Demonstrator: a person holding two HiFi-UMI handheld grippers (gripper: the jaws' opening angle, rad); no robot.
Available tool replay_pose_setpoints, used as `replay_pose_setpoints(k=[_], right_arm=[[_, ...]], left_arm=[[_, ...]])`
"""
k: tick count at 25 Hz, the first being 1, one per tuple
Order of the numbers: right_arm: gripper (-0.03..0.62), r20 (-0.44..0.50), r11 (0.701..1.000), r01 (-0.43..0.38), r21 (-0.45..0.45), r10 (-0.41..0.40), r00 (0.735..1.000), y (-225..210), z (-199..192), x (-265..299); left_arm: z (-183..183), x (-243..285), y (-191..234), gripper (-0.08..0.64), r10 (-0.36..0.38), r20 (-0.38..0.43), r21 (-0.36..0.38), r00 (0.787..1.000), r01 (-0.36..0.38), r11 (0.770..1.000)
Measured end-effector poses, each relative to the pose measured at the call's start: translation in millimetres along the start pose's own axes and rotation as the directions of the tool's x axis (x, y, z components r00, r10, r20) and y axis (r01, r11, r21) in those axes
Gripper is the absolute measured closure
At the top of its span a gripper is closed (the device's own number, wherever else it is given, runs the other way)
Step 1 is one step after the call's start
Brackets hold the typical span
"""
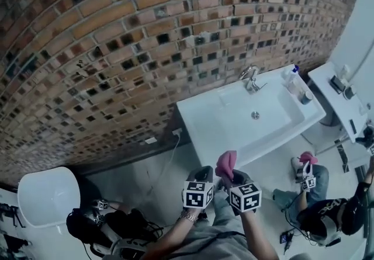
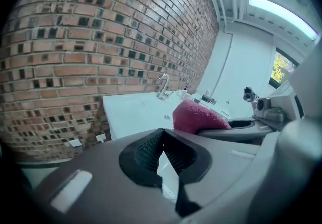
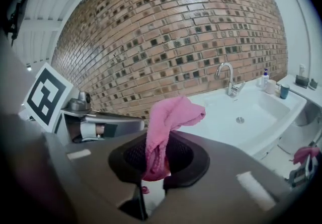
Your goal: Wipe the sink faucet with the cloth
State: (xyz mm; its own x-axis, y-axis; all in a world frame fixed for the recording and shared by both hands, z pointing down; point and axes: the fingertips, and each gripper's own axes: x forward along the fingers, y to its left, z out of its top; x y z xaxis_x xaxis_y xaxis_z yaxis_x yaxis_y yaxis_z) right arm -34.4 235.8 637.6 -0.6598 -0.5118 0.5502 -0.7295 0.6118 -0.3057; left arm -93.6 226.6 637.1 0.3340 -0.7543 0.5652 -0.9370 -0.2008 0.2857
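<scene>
The chrome faucet [image 1: 251,78] stands at the back rim of the white sink [image 1: 213,118], against the brick wall. A pink cloth [image 1: 225,163] sticks up from my right gripper [image 1: 229,176], which is shut on it; in the right gripper view the cloth [image 3: 168,123] is pinched between the jaws, with the faucet [image 3: 229,79] far ahead on the right. My left gripper [image 1: 204,173] is right beside it, shut with nothing in it [image 2: 162,138]. Both grippers are short of the sink's near edge. From the left gripper view, the faucet [image 2: 162,86] is beyond the basin [image 2: 132,112].
A soap bottle [image 1: 290,73] and small cups [image 1: 305,97] sit at the sink's right end. A second white counter [image 1: 340,104] lies further right. A white toilet [image 1: 47,196] is at lower left. Another person [image 1: 327,213] crouches at lower right, on the floor.
</scene>
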Motion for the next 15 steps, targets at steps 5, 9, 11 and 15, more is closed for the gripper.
replay_pose_setpoints(k=[5, 9, 11, 15], right_arm=[[0.535, 0.001, 0.999, 0.015, 0.044, -0.015, 1.0, 17.6, -10.9, -30.7], [0.535, 0.045, 0.999, 0.01, 0.043, -0.012, 0.999, 22.8, -3.1, -40.3], [0.535, 0.046, 0.999, 0.007, 0.035, -0.009, 0.999, 25.7, -1.5, -48.1], [0.535, 0.047, 1.0, -0.001, 0.014, 0.001, 0.999, 36.1, 1.6, -65.7]], left_arm=[[-13.8, -26.0, -15.2, 0.541, 0.006, -0.02, 0.018, 1.0, -0.005, 1.0], [-2.7, -35.2, -23.3, 0.541, 0.013, 0.02, 0.049, 1.0, -0.014, 0.999], [2.9, -39.5, -33.0, 0.541, -0.003, 0.033, 0.047, 0.999, 0.002, 0.999], [8.1, -51.4, -44.8, 0.541, 0.007, 0.033, 0.046, 0.999, -0.009, 0.999]])
